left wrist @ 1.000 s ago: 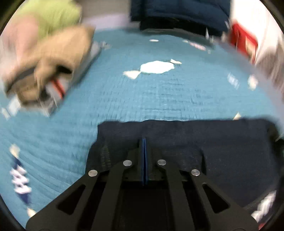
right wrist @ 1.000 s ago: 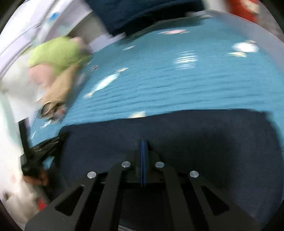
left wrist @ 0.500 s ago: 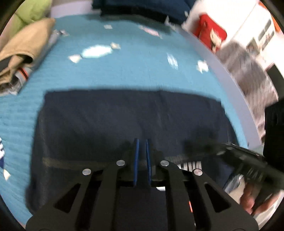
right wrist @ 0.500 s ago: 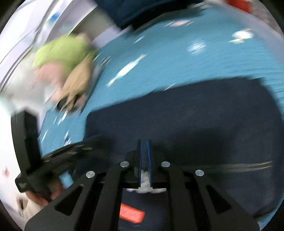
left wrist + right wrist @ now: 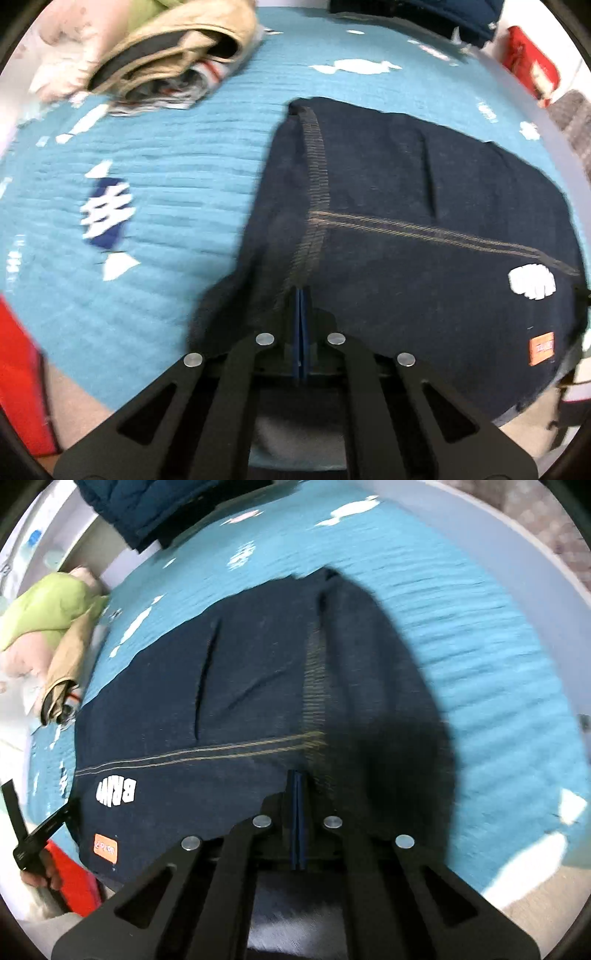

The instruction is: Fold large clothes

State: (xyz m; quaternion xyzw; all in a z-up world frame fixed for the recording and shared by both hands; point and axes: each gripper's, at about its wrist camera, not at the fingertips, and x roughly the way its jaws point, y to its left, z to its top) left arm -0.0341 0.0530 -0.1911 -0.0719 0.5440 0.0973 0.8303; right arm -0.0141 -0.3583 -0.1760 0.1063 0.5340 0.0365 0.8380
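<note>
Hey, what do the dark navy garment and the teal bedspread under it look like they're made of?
The dark navy garment looks like a matte knit, probably cotton jersey or sweatshirt fabric: soft creases, tan overlock stitching along its seams, and a small orange label sewn near one edge. The teal bedspread looks like a soft ribbed or quilted textile with fine parallel ridges and a white printed pattern; the fibre itself can't be told.

We record the garment [image 5: 424, 206] as dark navy, with tan double stitching, white block lettering [image 5: 116, 791] and an orange tag [image 5: 542, 348]. The bedspread [image 5: 177, 177] is teal, ribbed, with white and navy-and-white candy shapes [image 5: 105, 218]. The pile [image 5: 177, 48] shows tan cloth with a black edge; beside it we note lime green cloth [image 5: 48, 609]. Gripper pads [image 5: 300, 328] are blue, frames black.
</note>
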